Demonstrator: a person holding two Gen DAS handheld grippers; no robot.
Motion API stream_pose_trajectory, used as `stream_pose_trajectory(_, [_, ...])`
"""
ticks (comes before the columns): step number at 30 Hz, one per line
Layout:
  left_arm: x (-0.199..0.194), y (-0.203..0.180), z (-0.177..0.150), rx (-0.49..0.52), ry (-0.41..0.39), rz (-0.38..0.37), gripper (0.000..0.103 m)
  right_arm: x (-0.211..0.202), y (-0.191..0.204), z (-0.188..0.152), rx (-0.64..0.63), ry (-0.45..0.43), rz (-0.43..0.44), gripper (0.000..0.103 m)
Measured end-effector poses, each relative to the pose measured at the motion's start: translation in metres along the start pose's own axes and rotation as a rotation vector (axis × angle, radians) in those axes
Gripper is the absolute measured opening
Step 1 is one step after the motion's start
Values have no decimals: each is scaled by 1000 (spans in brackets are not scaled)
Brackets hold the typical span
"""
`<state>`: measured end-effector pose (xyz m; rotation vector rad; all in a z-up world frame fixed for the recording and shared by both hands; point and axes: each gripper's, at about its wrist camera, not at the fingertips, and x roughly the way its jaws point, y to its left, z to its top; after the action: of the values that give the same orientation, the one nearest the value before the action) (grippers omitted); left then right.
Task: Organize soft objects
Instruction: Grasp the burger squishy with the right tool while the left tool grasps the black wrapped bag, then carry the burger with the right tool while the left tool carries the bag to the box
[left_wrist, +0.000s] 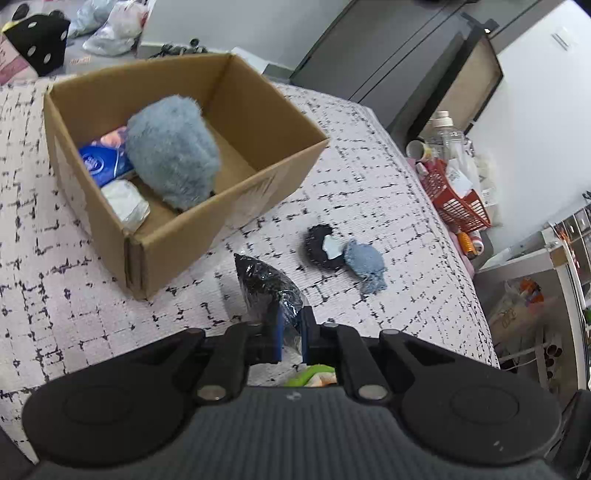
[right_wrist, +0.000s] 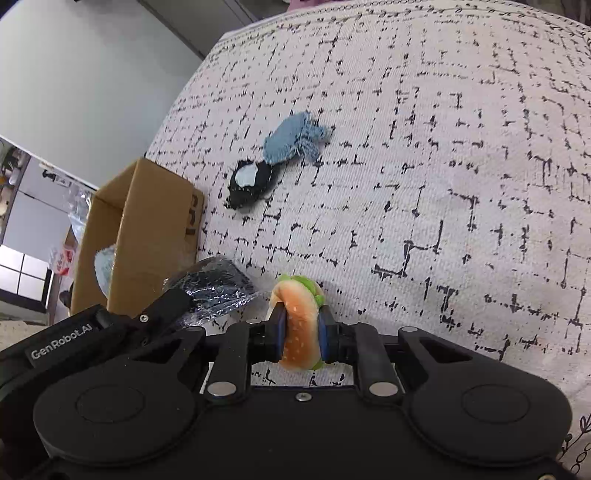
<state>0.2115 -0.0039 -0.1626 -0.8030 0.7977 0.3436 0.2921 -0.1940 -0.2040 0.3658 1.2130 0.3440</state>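
Note:
My left gripper (left_wrist: 291, 325) is shut on a black item wrapped in clear plastic (left_wrist: 267, 286), held above the patterned bed cover; it also shows in the right wrist view (right_wrist: 218, 291). My right gripper (right_wrist: 301, 321) is shut on a soft toy burger (right_wrist: 299, 325) with an orange bun and green lettuce. An open cardboard box (left_wrist: 258, 173) stands ahead on the left and holds a fluffy grey-blue plush (left_wrist: 171, 151), a blue packet (left_wrist: 101, 164) and a white packet (left_wrist: 125, 203). A black soft toy (left_wrist: 321, 247) and a denim blue soft toy (left_wrist: 364, 264) lie touching on the cover.
The bed cover (right_wrist: 443, 184) spreads wide to the right of the toys. Past the bed's edge stand a red basket (left_wrist: 458, 199) with bottles, dark cabinets (left_wrist: 388, 55) and a shelf. Plastic bags (left_wrist: 110, 26) and a black spotted item (left_wrist: 37, 37) lie behind the box.

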Motion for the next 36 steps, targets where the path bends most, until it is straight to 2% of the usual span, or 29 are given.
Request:
stream_pose_trajectory(9, [-25,-18,0,96,-59,8,7,-18,-2,3,38,-66,63,17])
stream_pose_trajectory(20, [-62,-28,19,240,-153,0,7,-44,8,9,12,-178,169,17])
stream_pose_trajectory(25, [-74,-31,28,302,-183,-15,7,-47,12,12,9,-195,198,17])
stream_pose_trajectory(36, [-86,-18,47,314,-210,-18,7,-56,32,21,-49,-270,235,17])
